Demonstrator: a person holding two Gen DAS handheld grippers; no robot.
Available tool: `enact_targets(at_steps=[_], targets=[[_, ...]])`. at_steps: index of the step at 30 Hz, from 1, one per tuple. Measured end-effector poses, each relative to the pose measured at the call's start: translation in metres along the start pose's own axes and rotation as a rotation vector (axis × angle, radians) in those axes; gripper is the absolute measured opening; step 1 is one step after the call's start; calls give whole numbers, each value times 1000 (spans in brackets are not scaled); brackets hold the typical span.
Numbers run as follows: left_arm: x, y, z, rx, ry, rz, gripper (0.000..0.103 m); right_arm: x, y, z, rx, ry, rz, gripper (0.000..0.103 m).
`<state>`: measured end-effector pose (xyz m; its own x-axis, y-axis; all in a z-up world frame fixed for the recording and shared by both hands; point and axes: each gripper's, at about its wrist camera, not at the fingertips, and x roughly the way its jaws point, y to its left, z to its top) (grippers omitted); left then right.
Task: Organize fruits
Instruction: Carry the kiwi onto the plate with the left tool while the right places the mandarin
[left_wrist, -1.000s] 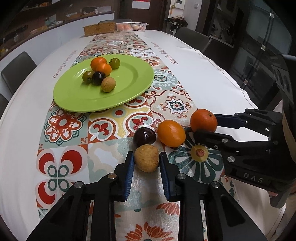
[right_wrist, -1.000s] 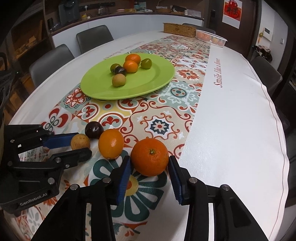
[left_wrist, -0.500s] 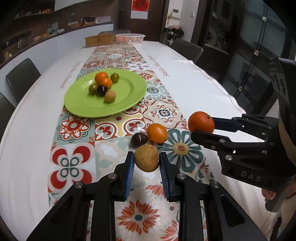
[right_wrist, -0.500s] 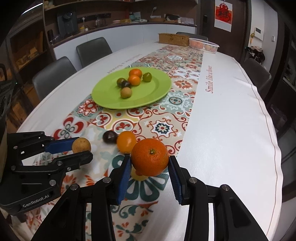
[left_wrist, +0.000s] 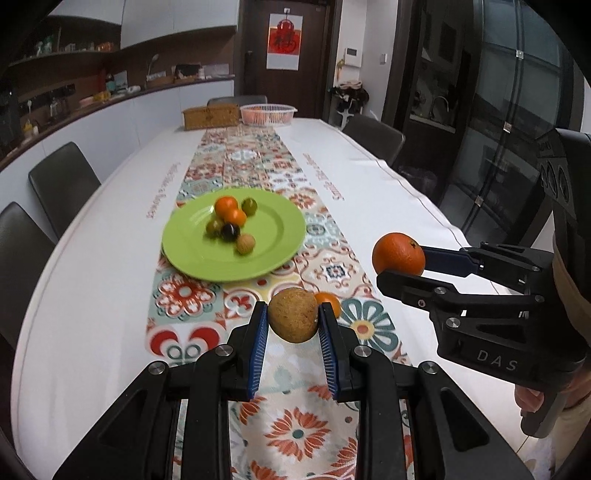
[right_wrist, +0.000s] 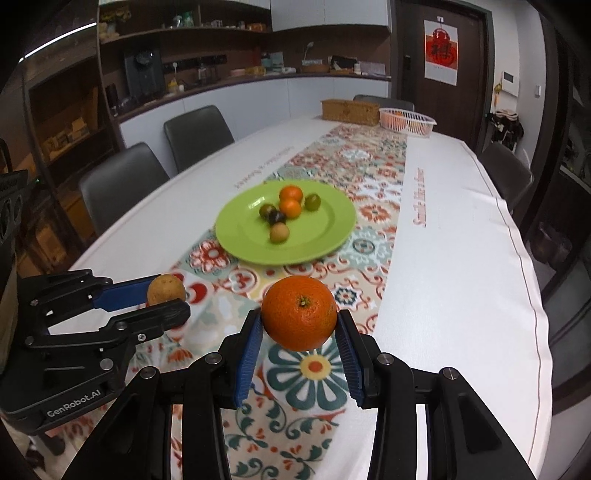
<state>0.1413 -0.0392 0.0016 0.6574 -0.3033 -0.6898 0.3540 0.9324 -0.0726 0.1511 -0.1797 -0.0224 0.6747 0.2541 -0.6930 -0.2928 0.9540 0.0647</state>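
Bare patterned runner (right_wrist: 325, 280) between both tongs and green plate (right_wrist: 332, 236), near half of plate free, six small fruits (right_wrist: 282, 212) bunched at its centre-far side, small orange (left_wrist: 330, 301) on desk just ahead of left tongs (left_wrist: 292, 323), white cloth (right_wrist: 454, 280) clear to the right

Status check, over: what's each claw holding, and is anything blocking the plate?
Left gripper shut on brown fruit. Right gripper shut on orange. Green plate ahead, path clear.

Desk (left_wrist: 92, 266): white cloth with a patterned tile runner (left_wrist: 255, 162) down its middle. On the runner a green plate (left_wrist: 284, 236); at the far end a wicker box (left_wrist: 211, 116) beside a white basket (left_wrist: 267, 113)
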Motion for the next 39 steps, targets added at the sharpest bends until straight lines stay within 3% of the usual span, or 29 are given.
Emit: enact_targets(at_steps=[9, 19, 29, 39], targets=[[3, 23, 26, 4, -44, 27, 27, 4, 2, 32, 28, -45, -6, 42], [32, 50, 53, 19, -51, 53, 27, 38, 2, 68, 27, -46, -12, 42], [82, 77, 62, 30, 7, 68, 27, 93, -7, 87, 19, 14, -20, 42], [139, 103, 61, -29, 87, 46, 27, 157, -16, 89, 24, 109, 4, 42]])
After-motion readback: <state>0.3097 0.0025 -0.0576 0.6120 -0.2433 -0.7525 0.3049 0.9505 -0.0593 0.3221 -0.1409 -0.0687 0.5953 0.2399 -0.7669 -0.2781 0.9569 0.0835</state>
